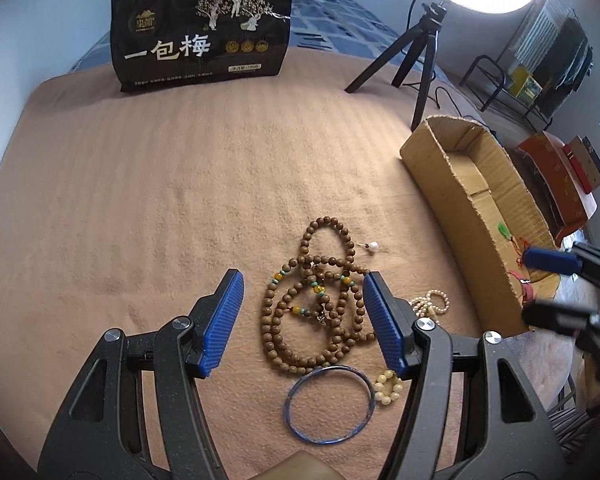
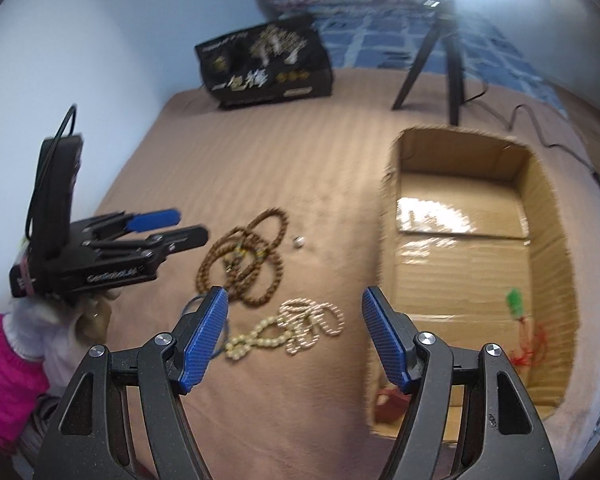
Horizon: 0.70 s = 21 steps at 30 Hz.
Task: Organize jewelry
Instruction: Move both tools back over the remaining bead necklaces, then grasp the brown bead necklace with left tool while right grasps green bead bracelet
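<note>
A long brown wooden bead necklace (image 1: 320, 300) (image 2: 246, 256) lies coiled on the tan blanket. My left gripper (image 1: 304, 324) is open and empty, its blue pads either side of the necklace, just above it. A blue bangle (image 1: 329, 404), a cream bead ring (image 1: 388, 387), a pearl strand (image 1: 430, 304) (image 2: 300, 328) and a single pearl (image 1: 375, 246) (image 2: 299, 241) lie nearby. My right gripper (image 2: 296, 336) is open and empty, above the pearl strand, beside the cardboard box (image 1: 460, 188) (image 2: 540, 200). A green pendant on red cord (image 2: 516, 304) lies in the box.
A black snack bag (image 1: 202, 32) stands at the blanket's far edge. A ring light on a black tripod (image 1: 420, 48) stands behind the box, with a cable trailing right. A red item (image 2: 390, 400) lies in the box's near corner.
</note>
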Motion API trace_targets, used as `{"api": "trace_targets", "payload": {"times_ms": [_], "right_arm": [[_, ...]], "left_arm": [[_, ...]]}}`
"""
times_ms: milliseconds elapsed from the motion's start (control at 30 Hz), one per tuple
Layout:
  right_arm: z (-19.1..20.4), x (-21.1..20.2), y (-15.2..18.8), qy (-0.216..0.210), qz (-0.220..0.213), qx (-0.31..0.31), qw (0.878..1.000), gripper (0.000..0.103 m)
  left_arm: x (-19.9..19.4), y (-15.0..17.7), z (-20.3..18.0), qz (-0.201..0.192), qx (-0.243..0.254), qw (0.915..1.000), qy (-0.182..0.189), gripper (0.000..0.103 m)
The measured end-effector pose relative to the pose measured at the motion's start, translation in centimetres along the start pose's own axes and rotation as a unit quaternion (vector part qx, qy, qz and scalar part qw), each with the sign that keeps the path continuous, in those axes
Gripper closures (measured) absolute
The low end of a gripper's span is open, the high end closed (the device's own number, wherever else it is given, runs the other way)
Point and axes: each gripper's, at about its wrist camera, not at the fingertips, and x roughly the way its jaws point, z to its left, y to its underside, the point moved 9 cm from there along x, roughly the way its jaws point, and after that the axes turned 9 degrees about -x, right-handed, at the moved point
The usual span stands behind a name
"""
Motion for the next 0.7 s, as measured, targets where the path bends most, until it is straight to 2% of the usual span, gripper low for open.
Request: {"api": "trace_targets", "payload": {"times_ms": [67, 200, 267, 500, 700], "right_arm": [[0.7, 0.9, 0.5, -0.012, 0.017, 0.005, 1.000, 0.035], [1.7, 3.0, 2.3, -0.012, 0.057, 0.025, 0.998, 0.047], [2.0, 3.6, 3.0, -0.014, 0.069, 0.036, 0.997, 0.049], [2.4, 5.5, 5.0, -0.023, 0.096, 0.074, 0.992, 0.055], [2.3, 6.4, 5.8, -0.028, 0.104, 0.091, 0.990, 0.055]], "left_arm": [[0.6, 0.3, -0.2, 0.008, 0.005, 1.0000, 0.001, 0.039], [1.4, 0.6, -0.5, 0.020, 0.014, 0.9997, 0.002, 0.039], [1.8, 0.7, -0.5, 0.025, 0.013, 0.9996, 0.005, 0.039], [3.1, 0.8, 0.0, 0.045, -0.007, 0.9989, 0.010, 0.039], [4.1, 0.6, 0.2, 0.064, -0.036, 0.9970, 0.025, 0.039]]}}
